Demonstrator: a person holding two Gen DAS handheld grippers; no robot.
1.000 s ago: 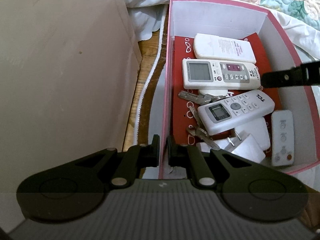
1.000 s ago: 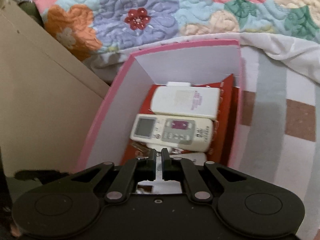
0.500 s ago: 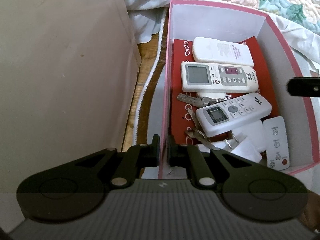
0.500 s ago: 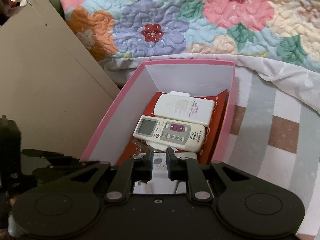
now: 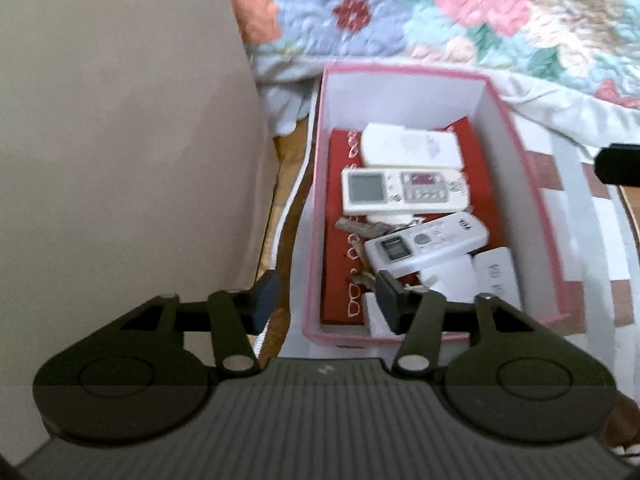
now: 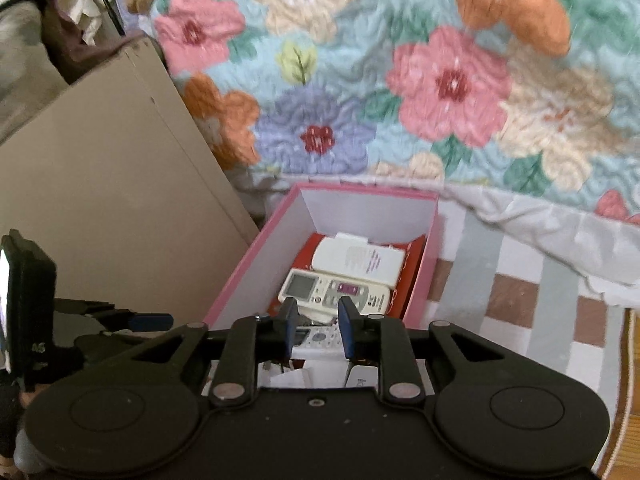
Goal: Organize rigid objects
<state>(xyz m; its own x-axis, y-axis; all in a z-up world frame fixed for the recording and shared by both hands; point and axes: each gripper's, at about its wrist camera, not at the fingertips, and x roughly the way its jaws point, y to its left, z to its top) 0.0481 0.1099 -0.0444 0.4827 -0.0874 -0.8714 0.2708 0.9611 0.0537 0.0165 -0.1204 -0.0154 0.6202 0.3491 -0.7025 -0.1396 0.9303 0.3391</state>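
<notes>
- The pink cardboard box (image 5: 516, 152) is sitting beside the floral quilt (image 6: 400, 80), holding white plastic remote controls (image 5: 404, 191).
- The left gripper (image 5: 326, 300) is hovering wide open, empty, astride the box's near-left wall.
- The right gripper (image 6: 316, 330) is hovering partly open, empty, above the box's near end.

A checked cloth (image 6: 516, 280) is covering what seems a wooden tabletop (image 5: 286, 184); the pink box (image 5: 520, 184) is sitting on it, the floral quilt (image 6: 400, 80) overlapping its far edge.
</notes>
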